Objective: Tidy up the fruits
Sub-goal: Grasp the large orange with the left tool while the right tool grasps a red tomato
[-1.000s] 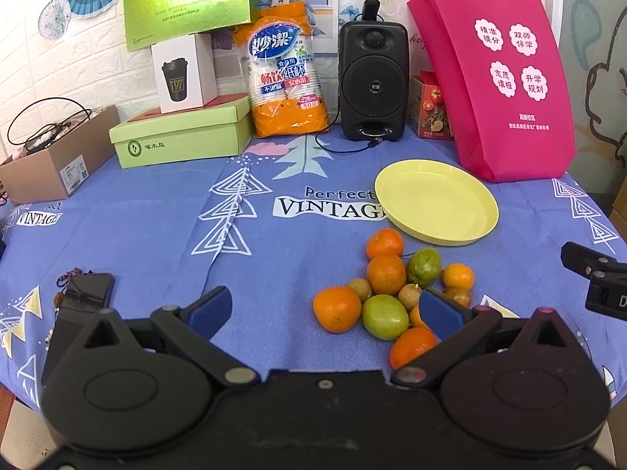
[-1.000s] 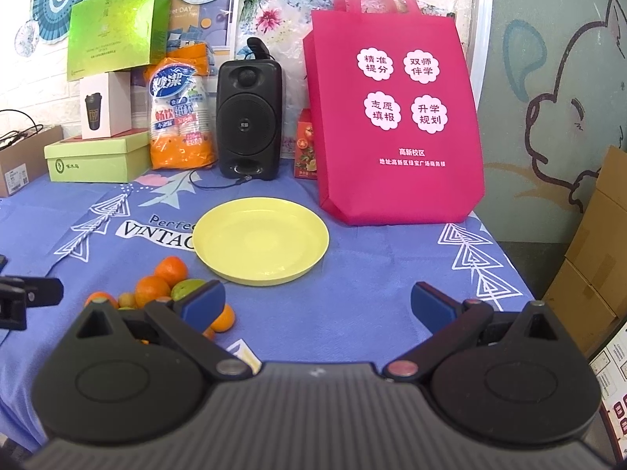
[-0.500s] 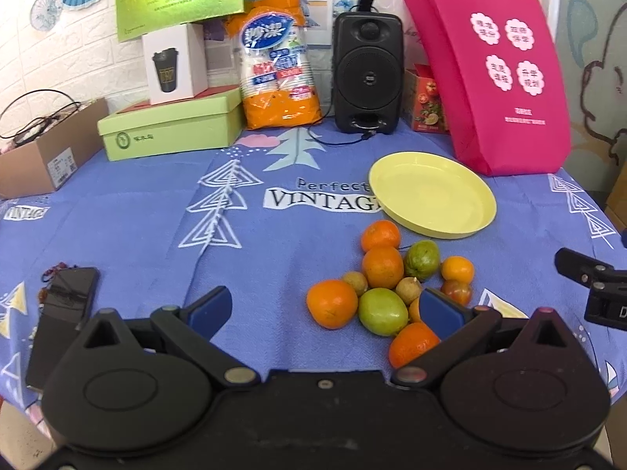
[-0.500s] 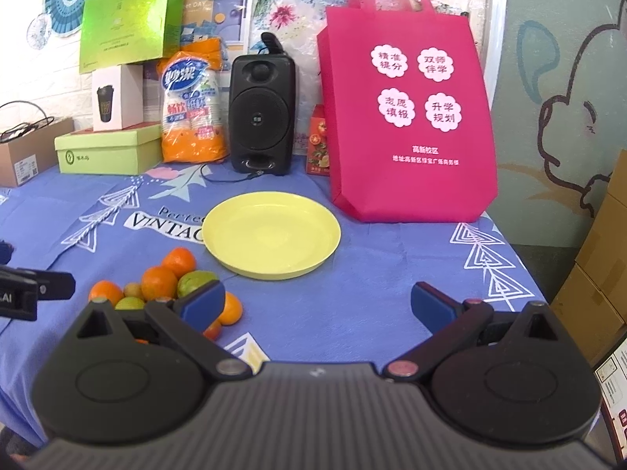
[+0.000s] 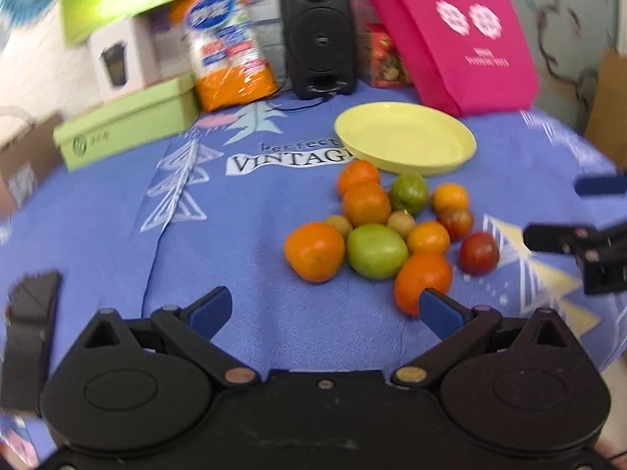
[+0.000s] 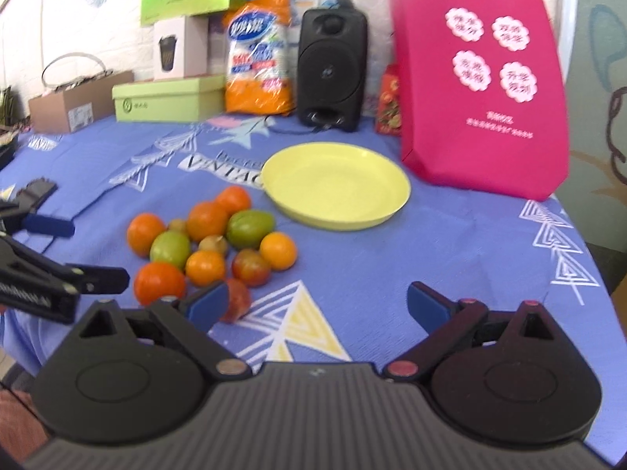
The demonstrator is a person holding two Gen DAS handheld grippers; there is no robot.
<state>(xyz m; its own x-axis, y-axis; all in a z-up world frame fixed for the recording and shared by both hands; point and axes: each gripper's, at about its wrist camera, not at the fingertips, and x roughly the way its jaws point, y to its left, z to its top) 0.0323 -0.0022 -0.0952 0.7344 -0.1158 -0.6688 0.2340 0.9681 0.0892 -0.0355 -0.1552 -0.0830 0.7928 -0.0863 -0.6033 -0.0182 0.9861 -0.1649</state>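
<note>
A pile of fruit [image 5: 376, 219] lies on the blue tablecloth: several oranges, two green fruits [image 5: 377, 250], small brown ones and red ones [image 5: 479, 252]. It also shows in the right wrist view [image 6: 211, 243]. An empty yellow plate [image 5: 405, 138] sits just behind it, also seen in the right wrist view [image 6: 335, 185]. My left gripper [image 5: 323, 311] is open and empty, just in front of the pile. My right gripper [image 6: 317, 303] is open and empty, to the right of the pile.
At the back stand a pink bag [image 6: 482, 78], a black speaker [image 6: 331, 72], an orange cup pack [image 6: 256, 58], green boxes [image 6: 166, 98] and a cardboard box [image 6: 78, 105]. A black phone [image 5: 29, 333] lies at the left table edge.
Both grippers have moved forward and down toward the fruit pile, which now looks larger and closer. Both stay open.
</note>
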